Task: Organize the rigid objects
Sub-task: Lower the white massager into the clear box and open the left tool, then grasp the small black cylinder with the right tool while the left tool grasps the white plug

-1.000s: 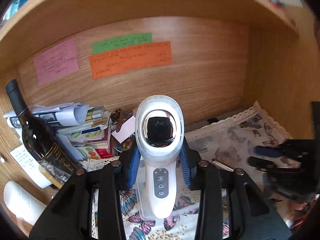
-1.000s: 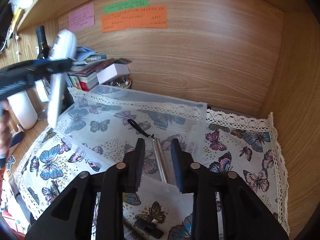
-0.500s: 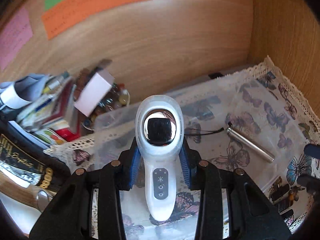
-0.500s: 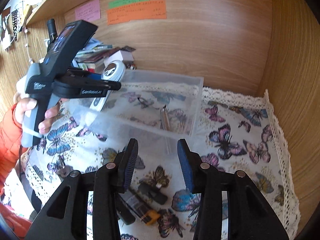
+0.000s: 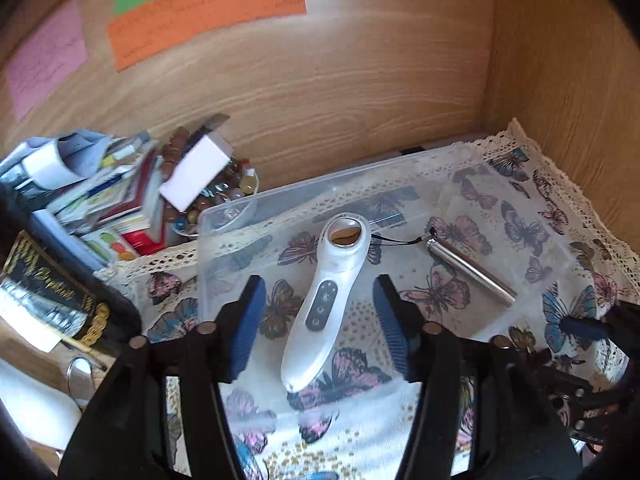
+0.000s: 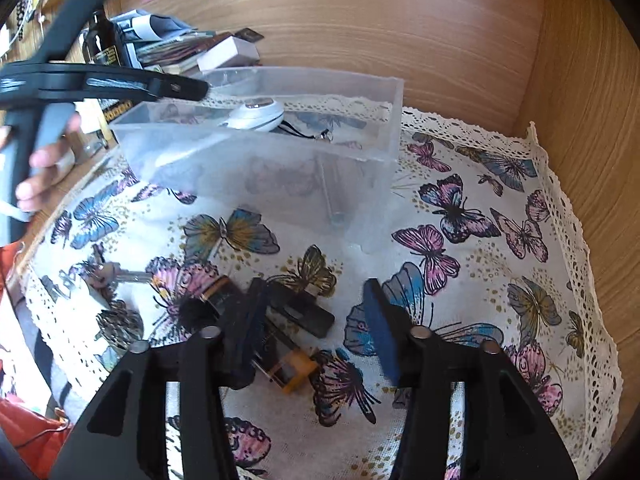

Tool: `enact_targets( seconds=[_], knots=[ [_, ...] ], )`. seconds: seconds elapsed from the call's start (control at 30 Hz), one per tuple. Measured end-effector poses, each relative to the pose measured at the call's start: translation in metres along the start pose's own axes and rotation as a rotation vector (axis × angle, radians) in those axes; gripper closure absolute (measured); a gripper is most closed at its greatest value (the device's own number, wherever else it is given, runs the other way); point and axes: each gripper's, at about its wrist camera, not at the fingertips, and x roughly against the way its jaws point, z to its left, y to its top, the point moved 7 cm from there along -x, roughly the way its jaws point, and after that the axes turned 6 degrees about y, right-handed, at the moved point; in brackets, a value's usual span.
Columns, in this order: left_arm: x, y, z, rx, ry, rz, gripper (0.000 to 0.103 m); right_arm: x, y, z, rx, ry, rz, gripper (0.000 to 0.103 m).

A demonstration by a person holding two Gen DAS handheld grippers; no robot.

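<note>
Two grippers, both just opened: left gripper [image 5: 320, 320] fingers clear of white massager [image 5: 324, 304], lying in clear bin [image 6: 384, 92]; right gripper [image 6: 316, 320] holding nothing, over black clip [image 6: 308, 312] on cloth [image 6: 500, 280].

White plastic handheld device [image 5: 326, 300] with grey button panel; clear plastic bin [image 6: 360, 92]; white butterfly-patterned, lace-edged cloth [image 6: 500, 280].

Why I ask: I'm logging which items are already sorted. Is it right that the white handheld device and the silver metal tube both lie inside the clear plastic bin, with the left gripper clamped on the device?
Not quite. The left gripper is open; its pads stand clear of the white handheld device, as the left wrist view shows. The device and the silver metal tube do lie inside the clear plastic bin.
</note>
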Motion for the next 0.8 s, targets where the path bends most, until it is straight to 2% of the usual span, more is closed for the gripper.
enact_targets(
  seconds=[0.03, 0.13, 0.3, 0.43, 0.53, 0.7, 0.73, 0.8],
  knots=[
    [0.009, -0.005, 0.002, 0.002, 0.001, -0.017, 0.038, -0.001, -0.001, 0.001, 0.003, -0.002, 0.003, 0.042],
    [0.030, -0.018, 0.004, 0.019, 0.016, -0.050, 0.026, -0.006, -0.003, 0.002, -0.001, -0.012, 0.014, 0.041],
    [0.056, -0.045, 0.008, 0.052, 0.009, -0.065, 0.019, -0.010, 0.001, -0.003, -0.054, -0.011, 0.019, 0.041],
    [0.070, -0.071, 0.007, 0.059, 0.021, -0.062, 0.014, -0.016, 0.001, -0.005, -0.048, -0.026, 0.039, 0.042],
    [0.074, -0.091, 0.001, 0.054, 0.030, -0.043, 0.013, -0.021, -0.003, -0.006, -0.047, -0.036, 0.065, 0.051],
    [0.073, -0.123, -0.015, 0.062, 0.001, 0.003, 0.013, -0.015, -0.007, 0.000, -0.003, -0.049, 0.056, 0.068],
    [0.074, -0.127, -0.018, 0.062, -0.001, 0.007, 0.013, -0.015, -0.008, 0.001, 0.003, -0.047, 0.056, 0.075],
    [0.077, -0.133, -0.024, 0.057, 0.000, 0.005, 0.013, -0.012, -0.010, 0.002, 0.007, -0.050, 0.055, 0.078]
  ],
)
